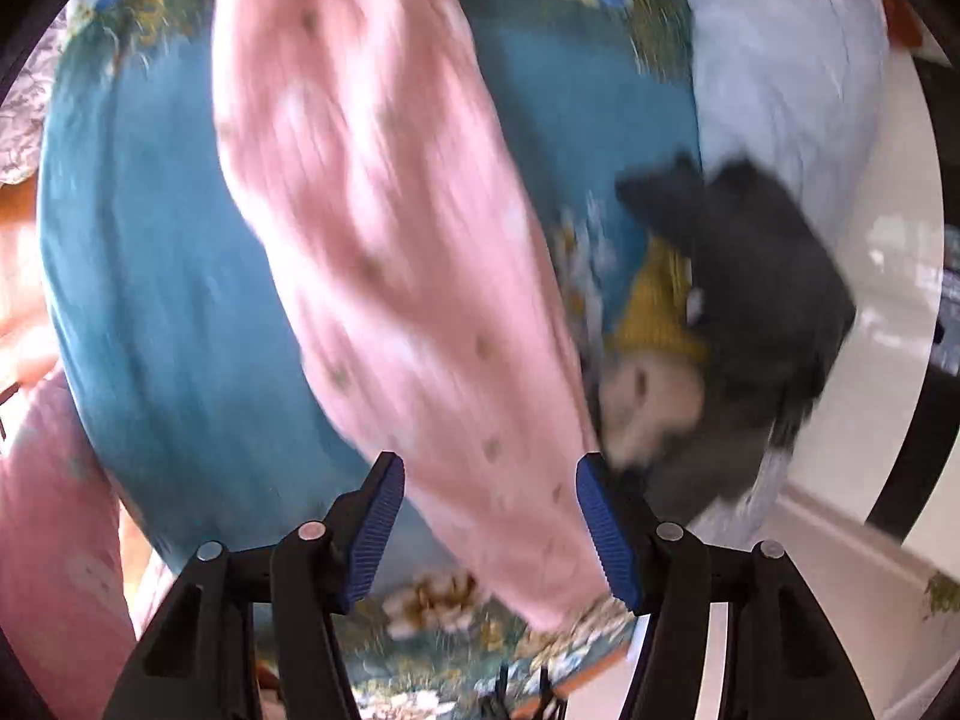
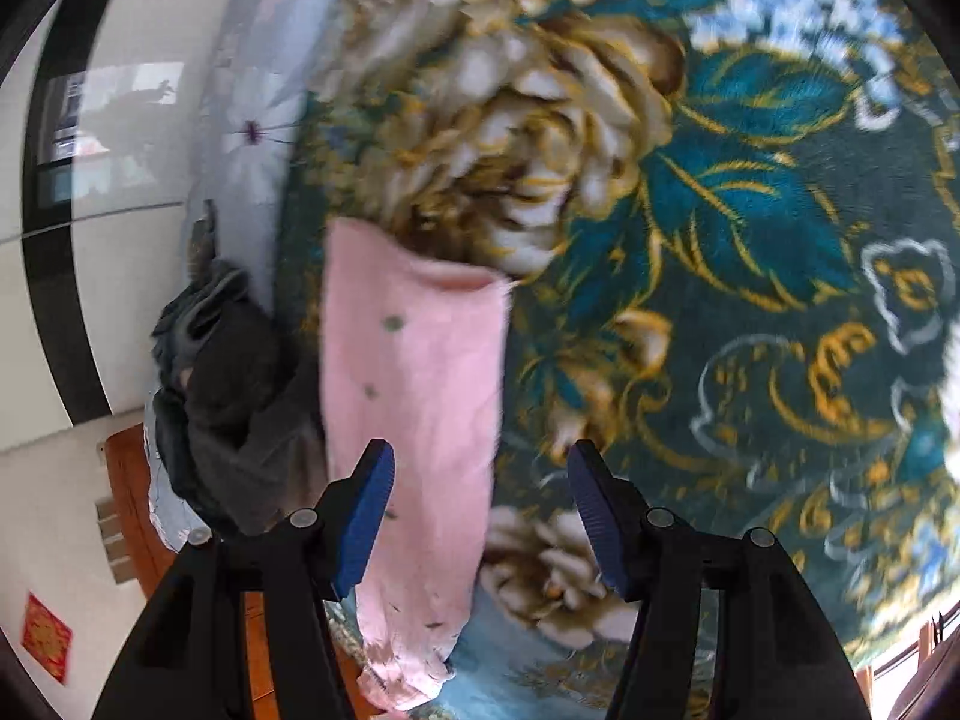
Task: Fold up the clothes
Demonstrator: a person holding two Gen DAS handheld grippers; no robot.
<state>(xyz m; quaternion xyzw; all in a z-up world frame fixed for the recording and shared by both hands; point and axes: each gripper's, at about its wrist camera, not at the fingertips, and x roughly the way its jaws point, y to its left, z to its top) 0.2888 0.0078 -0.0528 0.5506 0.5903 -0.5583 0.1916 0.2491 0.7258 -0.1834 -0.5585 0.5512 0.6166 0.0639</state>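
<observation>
A pink garment with small dark dots (image 1: pixel 384 228) lies in a long strip across a teal floral blanket (image 1: pixel 144 276). My left gripper (image 1: pixel 489 480) hovers above the strip's near end, its jaws open and nothing pressed between the blue pads. In the right wrist view the same pink garment (image 2: pixel 414 372) runs from a folded edge toward the camera. My right gripper (image 2: pixel 480 468) is open above it, the left pad over the pink cloth, the right pad over the blanket (image 2: pixel 720 240). Both views are blurred.
A dark grey garment (image 1: pixel 762 300) with a yellow knit piece (image 1: pixel 654 306) is heaped at the blanket's edge, also seen as a dark heap (image 2: pixel 222 396). A pale blue flowered sheet (image 1: pixel 780 72) lies beyond. White tiled floor (image 2: pixel 90 312) and a wooden bed frame (image 2: pixel 129 480) border the bed.
</observation>
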